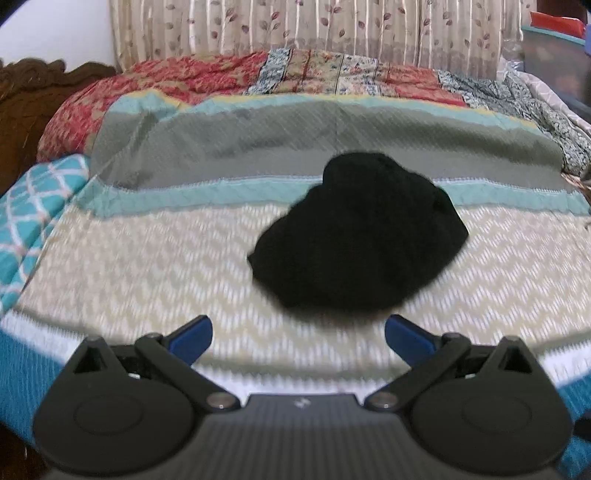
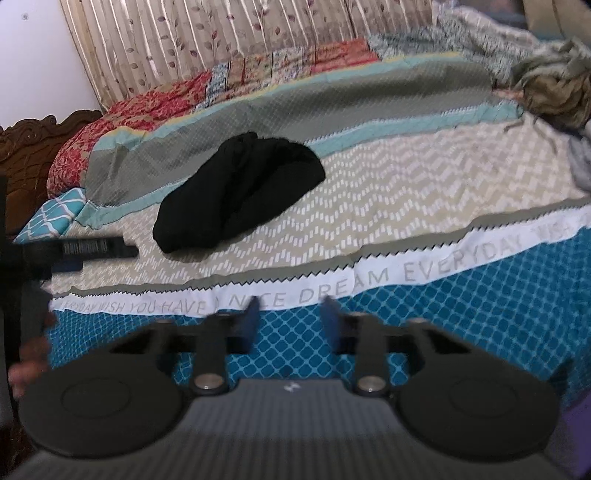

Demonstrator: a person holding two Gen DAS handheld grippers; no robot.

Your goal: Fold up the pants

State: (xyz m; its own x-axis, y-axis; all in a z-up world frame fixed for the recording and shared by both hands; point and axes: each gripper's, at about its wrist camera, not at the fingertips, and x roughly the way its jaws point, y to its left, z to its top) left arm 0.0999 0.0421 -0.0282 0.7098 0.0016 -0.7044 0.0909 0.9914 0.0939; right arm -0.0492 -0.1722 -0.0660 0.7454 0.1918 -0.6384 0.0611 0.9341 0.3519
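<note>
The black pants (image 1: 354, 236) lie in a crumpled bundle on the bed's zigzag-patterned cover (image 1: 129, 266), just beyond my left gripper (image 1: 298, 334). That gripper is open wide, its blue pads (image 1: 192, 339) apart and holding nothing. In the right wrist view the pants (image 2: 236, 192) sit further off, up and to the left. My right gripper (image 2: 291, 319) hovers over the bed's blue front edge, its fingers a small gap apart with nothing between them. The left gripper (image 2: 99, 248) pokes in from the left edge, short of the pants.
A red patchwork quilt (image 1: 192, 77) is bunched along the back by the leaf-print curtain (image 1: 295, 26). A carved wooden headboard (image 1: 26, 96) stands at the left. Crumpled olive cloth (image 2: 554, 88) lies at the right. A plastic bin (image 1: 554, 55) sits at the far right.
</note>
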